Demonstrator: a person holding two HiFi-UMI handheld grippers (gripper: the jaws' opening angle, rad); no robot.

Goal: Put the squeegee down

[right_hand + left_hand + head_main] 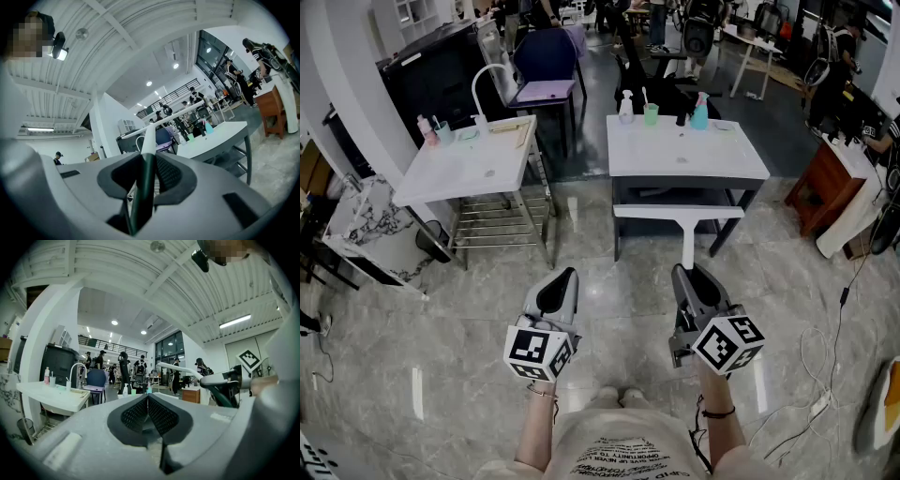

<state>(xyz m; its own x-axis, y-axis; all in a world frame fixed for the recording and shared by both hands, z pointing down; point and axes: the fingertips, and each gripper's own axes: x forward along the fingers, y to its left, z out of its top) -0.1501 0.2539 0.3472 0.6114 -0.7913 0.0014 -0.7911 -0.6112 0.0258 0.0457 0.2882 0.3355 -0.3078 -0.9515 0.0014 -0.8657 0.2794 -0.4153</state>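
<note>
The squeegee [678, 212] has a long white blade bar and a white handle that turns dark green at the grip. My right gripper [684, 274] is shut on that grip and holds the tool level above the floor, with the blade just in front of the right white table [741, 164]. In the right gripper view the green grip [142, 185] sits pressed between the pads and the white bar [173, 117] runs across ahead. My left gripper [565, 277] hovers beside it, shut and empty, its pads meeting [148, 397]. The squeegee [185, 371] also shows at that view's right.
Two white sink tables stand ahead, the left one [441, 178] with a tall tap and small bottles. The right table carries a teal spray bottle [700, 112], a green cup [651, 113] and a white bottle [625, 106]. A wooden cabinet [821, 187] and floor cables [820, 370] lie right.
</note>
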